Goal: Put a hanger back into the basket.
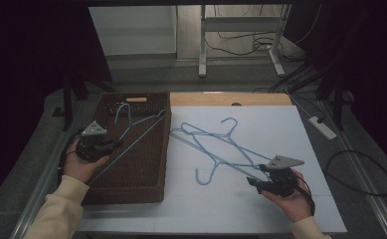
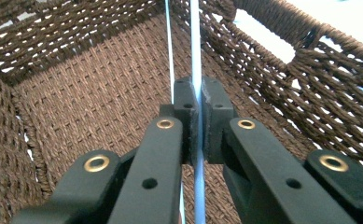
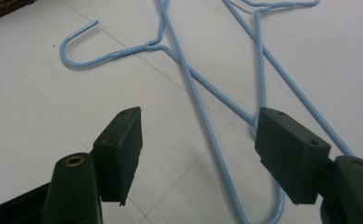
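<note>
while unclear from above, hanger wire [image 2: 197, 56] between clamped left gripper [image 2: 197, 109] pads

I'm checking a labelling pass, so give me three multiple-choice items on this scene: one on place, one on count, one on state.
1. Where is the hanger that the left gripper holds?
A over the wicker basket
B on the floor
C on the white board

2. How many blue hangers lie on the white board?
A one
B two
C four

3. How do the right gripper's jaws stand?
A shut on a wire
B open
C shut on nothing

Key: 1 A, its wire runs across the basket; 2 B, two crossed hangers; 3 B, wide gap between the pads.
</note>
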